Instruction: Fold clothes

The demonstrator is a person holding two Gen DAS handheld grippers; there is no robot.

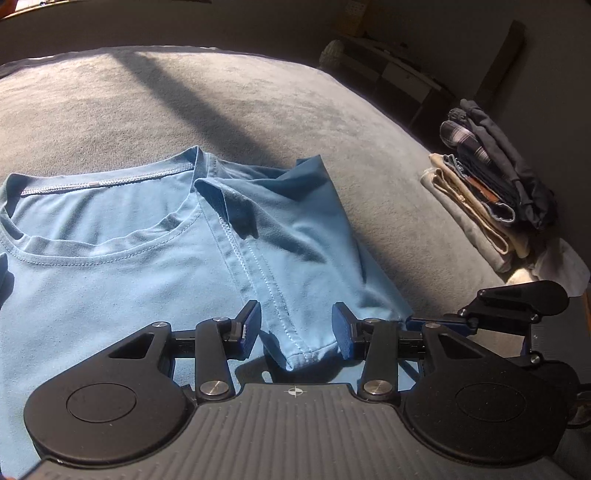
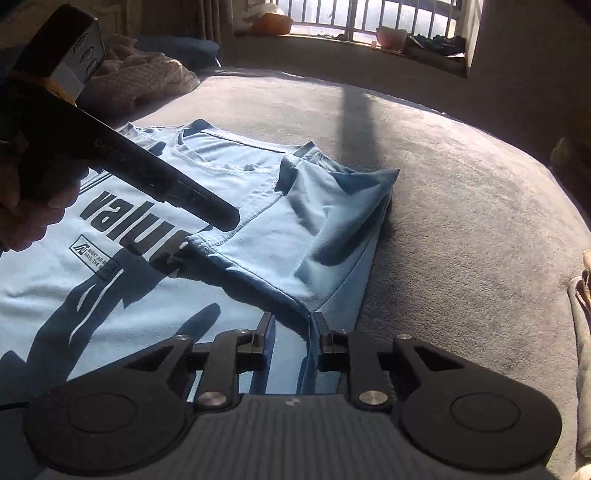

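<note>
A light blue T-shirt (image 1: 122,258) lies face up on the grey bed, its dark "value" print (image 2: 136,229) showing in the right wrist view. Its sleeve (image 1: 295,229) is folded inward over the chest. My left gripper (image 1: 295,330) is open, and the sleeve's hemmed end (image 1: 295,354) sits between its fingers. From the right wrist view that gripper (image 2: 225,218) points down at the sleeve edge, with a hand (image 2: 22,214) holding it. My right gripper (image 2: 294,332) stands partly open at the shirt's side, a folded cloth edge (image 2: 309,343) running between its fingers.
A stack of folded clothes (image 1: 487,192) sits at the bed's right edge. A pink knitted blanket (image 2: 147,81) lies at the far left of the bed. A barred window and sill (image 2: 369,22) lie beyond. The grey bedspread (image 2: 461,221) stretches to the right of the shirt.
</note>
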